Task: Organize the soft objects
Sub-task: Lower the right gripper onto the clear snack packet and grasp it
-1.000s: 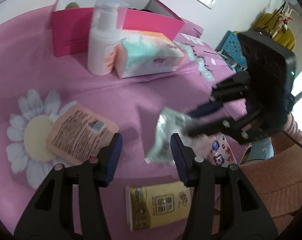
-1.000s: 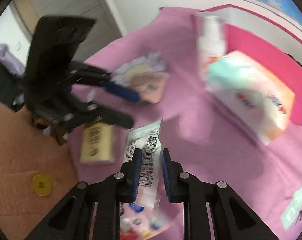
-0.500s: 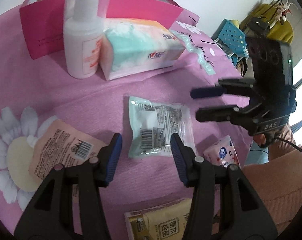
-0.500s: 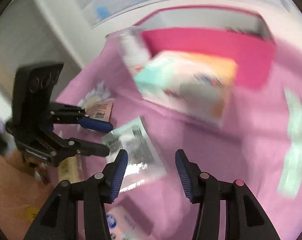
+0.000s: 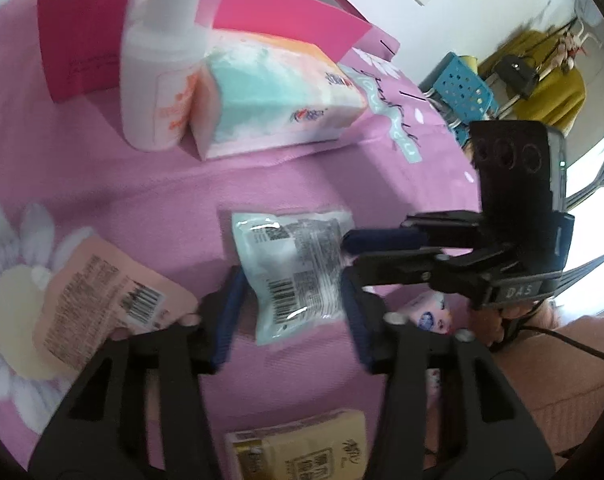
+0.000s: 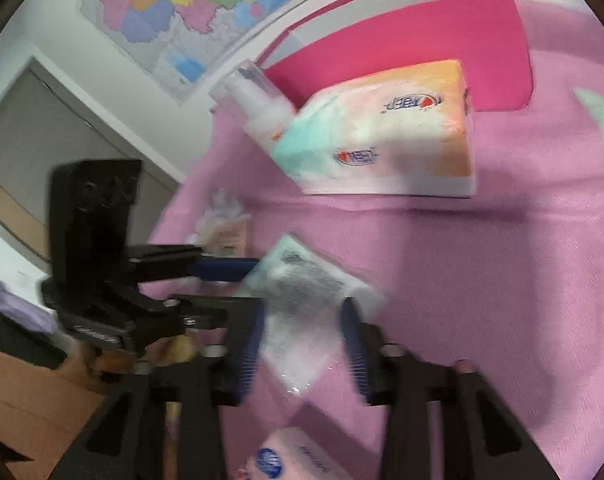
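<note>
A pale teal printed packet (image 5: 294,272) lies on the pink cloth (image 5: 382,176). My left gripper (image 5: 292,280) straddles it, jaws closing; a thin strip of cloth still shows beside the left pad. My right gripper (image 5: 346,252) hovers at the packet's right edge, its jaws also closing. In the right wrist view the packet (image 6: 302,304) shows blurred between the right gripper (image 6: 302,308) fingers, with no grip visible. The left gripper (image 6: 254,284) reaches in from the left.
A large tissue pack (image 5: 274,92) and a white pump bottle (image 5: 158,68) stand before an open pink box (image 5: 286,12). A peach pouch (image 5: 106,304) lies left, a yellow tissue pack (image 5: 302,452) near, a small printed pack (image 5: 430,316) right. A person's sleeve (image 5: 562,380) is right.
The right gripper held the packet in the air, opened and let it drop onto the cloth, then rolled and narrowed. The left gripper moved forward over the packet and its jaws narrowed.
</note>
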Motion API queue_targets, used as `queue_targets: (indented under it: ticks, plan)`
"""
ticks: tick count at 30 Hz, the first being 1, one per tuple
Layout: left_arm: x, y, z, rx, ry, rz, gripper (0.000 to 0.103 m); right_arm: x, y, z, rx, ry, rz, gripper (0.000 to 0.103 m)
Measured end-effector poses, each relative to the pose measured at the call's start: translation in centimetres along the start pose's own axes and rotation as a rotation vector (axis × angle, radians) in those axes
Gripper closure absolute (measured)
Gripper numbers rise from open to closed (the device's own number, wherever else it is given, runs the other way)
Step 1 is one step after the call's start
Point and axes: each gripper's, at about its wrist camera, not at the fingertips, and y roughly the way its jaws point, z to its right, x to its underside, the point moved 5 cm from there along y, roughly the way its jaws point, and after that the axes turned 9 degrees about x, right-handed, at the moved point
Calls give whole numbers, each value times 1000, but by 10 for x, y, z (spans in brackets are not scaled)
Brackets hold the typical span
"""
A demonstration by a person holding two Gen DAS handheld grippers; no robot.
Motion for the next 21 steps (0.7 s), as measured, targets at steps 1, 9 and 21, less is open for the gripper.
queue_targets:
  ticks: [1,9,21]
  plan:
    - [1,0,1,-15,5,3,58,1,2,-2,-13,5,-8,79]
    - [3,3,4,-31,14,-2,58,-5,-10,17,192,31,62,61]
    - [3,6,9,-47,60,30,66,-2,1,8,31,6,48,58]
